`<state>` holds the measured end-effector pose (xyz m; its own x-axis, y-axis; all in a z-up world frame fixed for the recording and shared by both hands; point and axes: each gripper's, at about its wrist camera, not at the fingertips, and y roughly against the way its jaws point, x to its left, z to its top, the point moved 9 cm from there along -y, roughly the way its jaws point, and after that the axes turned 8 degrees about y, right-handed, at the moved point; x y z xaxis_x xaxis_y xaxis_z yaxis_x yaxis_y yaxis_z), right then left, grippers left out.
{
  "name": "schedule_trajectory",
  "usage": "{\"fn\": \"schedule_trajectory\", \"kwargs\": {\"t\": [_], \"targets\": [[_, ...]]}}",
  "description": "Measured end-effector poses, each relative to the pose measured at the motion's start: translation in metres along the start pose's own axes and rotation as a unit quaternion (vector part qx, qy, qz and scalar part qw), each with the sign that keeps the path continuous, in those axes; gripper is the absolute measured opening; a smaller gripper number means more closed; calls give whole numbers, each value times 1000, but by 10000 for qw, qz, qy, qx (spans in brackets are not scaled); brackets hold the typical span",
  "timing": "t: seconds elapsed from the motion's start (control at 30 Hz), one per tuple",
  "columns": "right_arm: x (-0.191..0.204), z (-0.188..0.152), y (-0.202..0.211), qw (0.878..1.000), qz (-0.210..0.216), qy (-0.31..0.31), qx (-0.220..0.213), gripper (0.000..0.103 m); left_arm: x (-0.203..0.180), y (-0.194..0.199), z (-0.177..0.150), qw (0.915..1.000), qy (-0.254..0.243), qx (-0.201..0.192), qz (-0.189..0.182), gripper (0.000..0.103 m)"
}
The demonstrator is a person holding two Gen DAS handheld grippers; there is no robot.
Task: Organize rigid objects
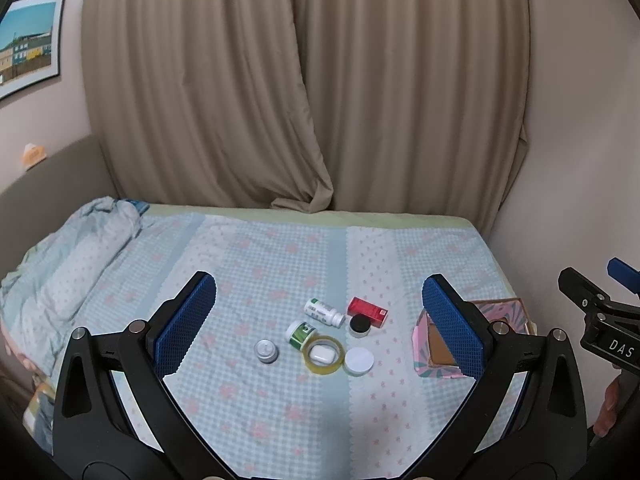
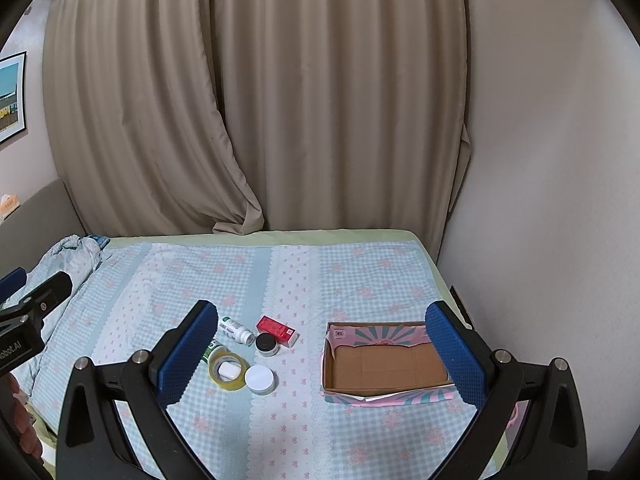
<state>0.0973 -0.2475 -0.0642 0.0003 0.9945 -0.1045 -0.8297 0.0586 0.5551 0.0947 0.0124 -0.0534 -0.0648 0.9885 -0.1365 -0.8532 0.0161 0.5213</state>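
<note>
The left gripper [image 1: 319, 322] and the right gripper [image 2: 320, 350] both hovered above the bed [image 2: 360, 272] with jaws spread wide, holding nothing. Just beyond them lay the cluster of small items: a white-lidded jar [image 2: 260, 379] touching a tape roll [image 2: 227, 371] that ringed a small white case [image 2: 228, 369], whose nature was hard to make out. The right gripper's left finger hid most of the green bottle [image 1: 302, 333] and all of the silver tin [image 1: 267, 351]. Farther back lay a black-lidded jar [image 2: 267, 343], a white bottle [image 2: 236, 330] on its side and a red box [image 2: 277, 331]. To the right sat the open cardboard box [image 2: 386, 364], its right end covered by a finger. Curtains [image 2: 280, 100] hung at the far edge.
</note>
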Motion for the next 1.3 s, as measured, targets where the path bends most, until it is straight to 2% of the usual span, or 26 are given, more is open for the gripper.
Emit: {"fn": "schedule_trajectory", "kwargs": {"t": [0.27,0.43,0.57,0.83,1.03,1.2,1.3], "targets": [[1,2,-7,9998,134,25,120,103,1,-14,-8,9995,148,256,83,102],[1,-1,-32,9987,271,174,384,103,12,-42,-33,9957,513,741,233,102],[10,-10,-68,9953,508,463,682,103,24,-75,-63,9874,892,1232,435,102],[35,-42,-165,9798,1131,1204,1128,103,50,-161,-136,9599,1688,2078,838,102],[57,-71,-237,9652,1468,1461,1599,103,59,-218,-188,9336,2224,2681,843,102],[87,-105,-284,9410,1863,2055,1939,103,65,-264,-217,9144,2474,3091,842,102],[104,-127,-304,9240,2117,2343,2159,103,70,-288,-227,9063,2563,3243,878,102]]}}
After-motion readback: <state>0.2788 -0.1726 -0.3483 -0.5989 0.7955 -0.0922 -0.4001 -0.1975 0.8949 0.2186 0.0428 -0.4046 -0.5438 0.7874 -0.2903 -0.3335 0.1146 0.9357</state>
